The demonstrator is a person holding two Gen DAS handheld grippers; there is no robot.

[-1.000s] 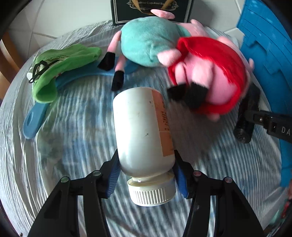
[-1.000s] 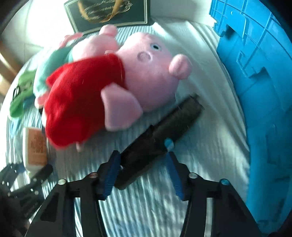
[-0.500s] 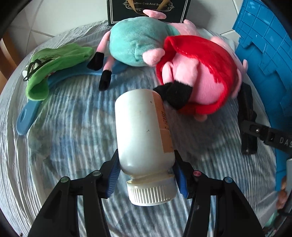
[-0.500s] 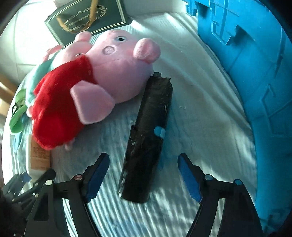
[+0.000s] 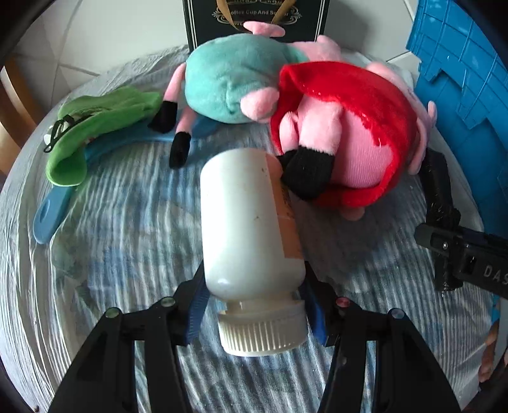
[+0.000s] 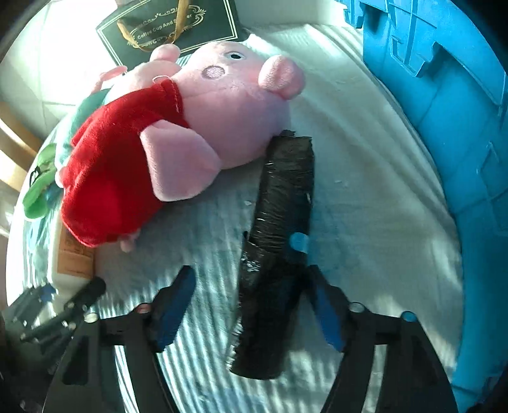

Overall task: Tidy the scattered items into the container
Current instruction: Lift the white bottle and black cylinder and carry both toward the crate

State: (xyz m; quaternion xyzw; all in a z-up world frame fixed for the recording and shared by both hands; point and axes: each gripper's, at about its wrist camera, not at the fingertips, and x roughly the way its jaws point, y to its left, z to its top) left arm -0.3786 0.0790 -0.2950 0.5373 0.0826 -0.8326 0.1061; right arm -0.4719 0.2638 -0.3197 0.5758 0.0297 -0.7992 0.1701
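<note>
Left gripper clamped on a white bottle, blue pads pressing on both sides of the body just above the ribbed cap, cap end nearest the camera. Bottle lifted off the striped cloth, far end just in front of the black foot of the red-dressed pig plush.

Right gripper wide, jaws just opened in the last moment. Black wrapped roll lying on the cloth between the jaws, nearer the right pad, left pad clearly apart from it; contact on the right side cannot be told. Far end of the roll touching the head of the red-dressed pig plush.

Relative to that plush: teal-dressed pig plush just beside it on the left, partly behind; dark gift box with gold ribbon behind both; green cloth pouch further left, lying over a blue flat utensil. Blue plastic crate on the right of the plush, with bare cloth between them, and near the roll.
</note>
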